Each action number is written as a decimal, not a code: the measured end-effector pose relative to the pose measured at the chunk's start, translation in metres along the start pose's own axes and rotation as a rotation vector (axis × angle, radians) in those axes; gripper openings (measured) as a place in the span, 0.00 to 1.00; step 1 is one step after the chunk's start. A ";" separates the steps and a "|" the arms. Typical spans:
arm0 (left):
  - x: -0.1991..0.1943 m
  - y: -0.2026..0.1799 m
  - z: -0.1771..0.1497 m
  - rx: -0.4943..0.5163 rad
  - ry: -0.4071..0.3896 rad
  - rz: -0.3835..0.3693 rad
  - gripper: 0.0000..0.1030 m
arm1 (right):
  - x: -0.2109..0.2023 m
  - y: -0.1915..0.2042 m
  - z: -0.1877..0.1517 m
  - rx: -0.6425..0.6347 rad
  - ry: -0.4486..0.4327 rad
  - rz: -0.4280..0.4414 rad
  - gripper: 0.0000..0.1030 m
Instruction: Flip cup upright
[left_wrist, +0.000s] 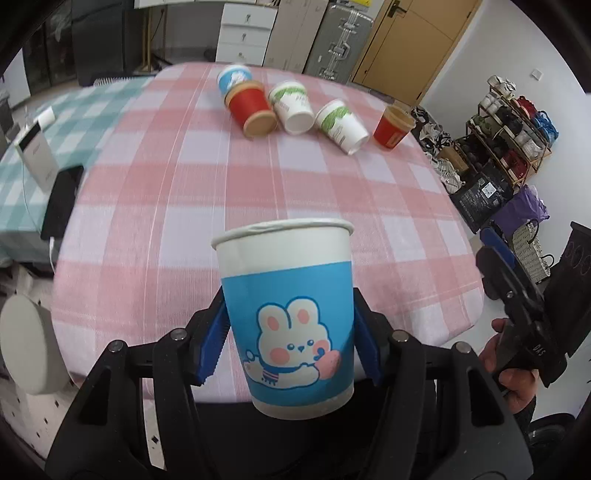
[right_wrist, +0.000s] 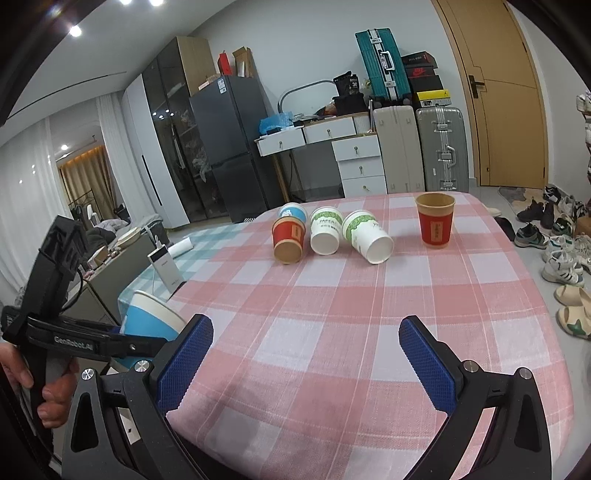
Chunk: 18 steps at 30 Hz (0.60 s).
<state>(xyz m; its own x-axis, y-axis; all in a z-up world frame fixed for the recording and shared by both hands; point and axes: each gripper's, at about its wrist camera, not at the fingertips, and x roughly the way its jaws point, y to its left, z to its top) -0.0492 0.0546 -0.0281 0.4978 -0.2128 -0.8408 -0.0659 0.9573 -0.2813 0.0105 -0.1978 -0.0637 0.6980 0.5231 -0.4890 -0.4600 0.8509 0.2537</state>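
Observation:
My left gripper (left_wrist: 290, 343) is shut on a blue paper cup with a rabbit print (left_wrist: 291, 325), held rim up above the near edge of the pink checked table (left_wrist: 166, 206). The same cup shows in the right wrist view (right_wrist: 151, 317) at the left. My right gripper (right_wrist: 306, 354) is open and empty over the table's near edge. At the far side lie a blue cup (right_wrist: 293, 213), a red cup (right_wrist: 289, 240) and two white-green cups (right_wrist: 325, 230) (right_wrist: 367, 236) on their sides. A red cup (right_wrist: 436, 219) stands upright at the far right.
A white power bank (right_wrist: 166, 269) and a white roll lie on the teal checked cloth (right_wrist: 207, 240) to the left. A dark phone (left_wrist: 62, 199) lies at the table's left edge. Shoes (right_wrist: 565, 258), suitcases and drawers stand beyond the table.

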 end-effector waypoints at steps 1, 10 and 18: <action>0.006 0.003 -0.005 -0.007 0.006 -0.002 0.56 | 0.001 0.001 -0.002 -0.002 0.006 -0.007 1.00; 0.060 0.009 -0.015 -0.041 0.080 -0.014 0.57 | 0.007 -0.001 -0.007 0.000 0.037 -0.042 1.00; 0.097 0.010 -0.013 -0.033 0.120 0.049 0.61 | 0.012 -0.003 -0.011 0.009 0.054 -0.051 1.00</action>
<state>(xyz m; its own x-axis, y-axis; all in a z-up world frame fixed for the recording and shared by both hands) -0.0125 0.0411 -0.1188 0.3859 -0.1893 -0.9029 -0.1170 0.9608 -0.2514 0.0138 -0.1946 -0.0797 0.6897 0.4755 -0.5461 -0.4194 0.8771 0.2341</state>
